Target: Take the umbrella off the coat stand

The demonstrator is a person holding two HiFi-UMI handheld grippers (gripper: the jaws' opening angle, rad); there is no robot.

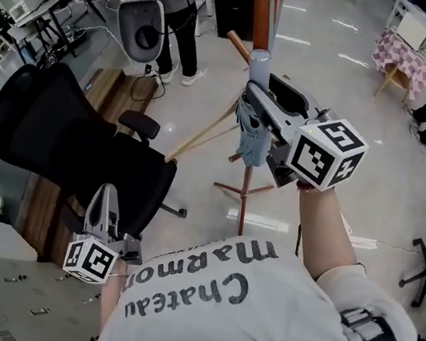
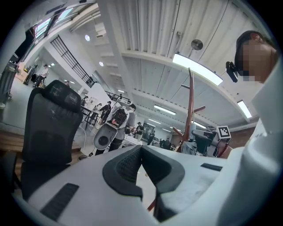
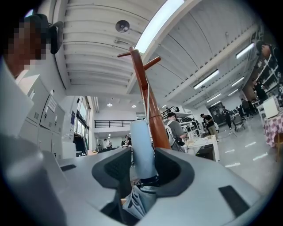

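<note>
Right gripper view: right claw point(image 3: 143, 176) clamps the pale-blue folded umbrella point(image 3: 142, 145); left claw point(image 2: 141, 152) sits closed, empty. Snagging could tip the reddish wooden coat stand point(image 3: 150, 101) at twelve o'clock.

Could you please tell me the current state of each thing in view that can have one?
umbrella: folded, handle up, close to the stand's pole.
right gripper: shut on the umbrella's handle.
left gripper: shut, empty, held low.
coat stand: upright.
office chair: upright, unoccupied.
</note>
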